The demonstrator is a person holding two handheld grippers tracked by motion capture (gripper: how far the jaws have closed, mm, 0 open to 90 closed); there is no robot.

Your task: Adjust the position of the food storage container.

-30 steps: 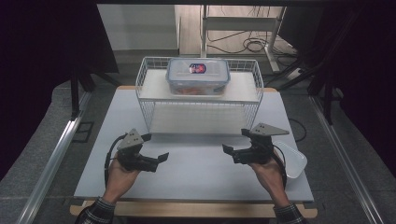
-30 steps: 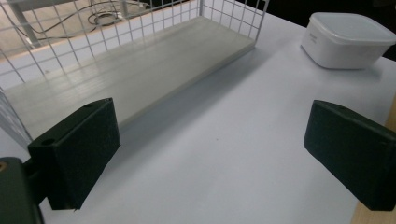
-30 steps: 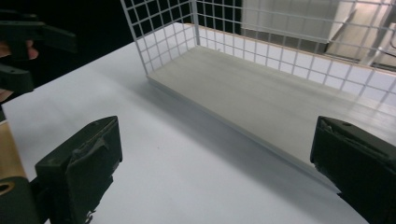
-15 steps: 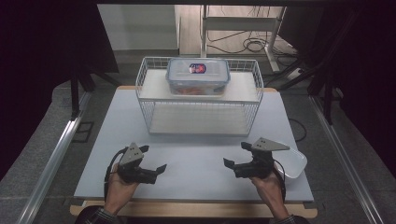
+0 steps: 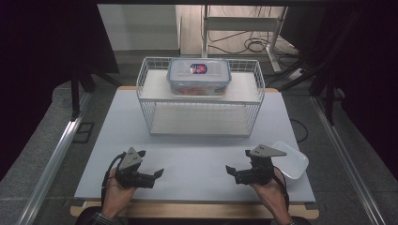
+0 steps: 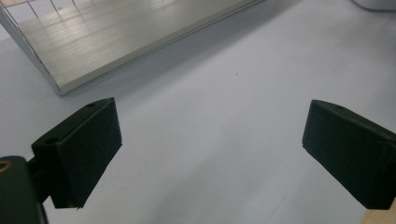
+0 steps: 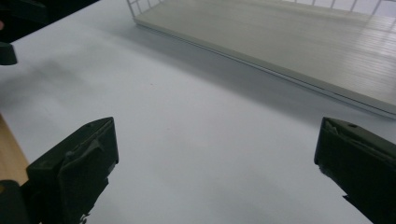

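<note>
Your clear plastic lid [image 5: 290,159], long axis running left to right, lies flat at the white counter's [image 5: 197,159] right edge, just beside your right gripper [image 5: 233,171]. Both your right and left gripper [image 5: 157,174] hold their fingers wide, gripping nothing.

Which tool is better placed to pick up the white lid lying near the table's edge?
Likely the right tool: the white lid lies just beside the right hand, and its jaws stand open and empty. The left tool, also open, sits across the table from it.
</note>
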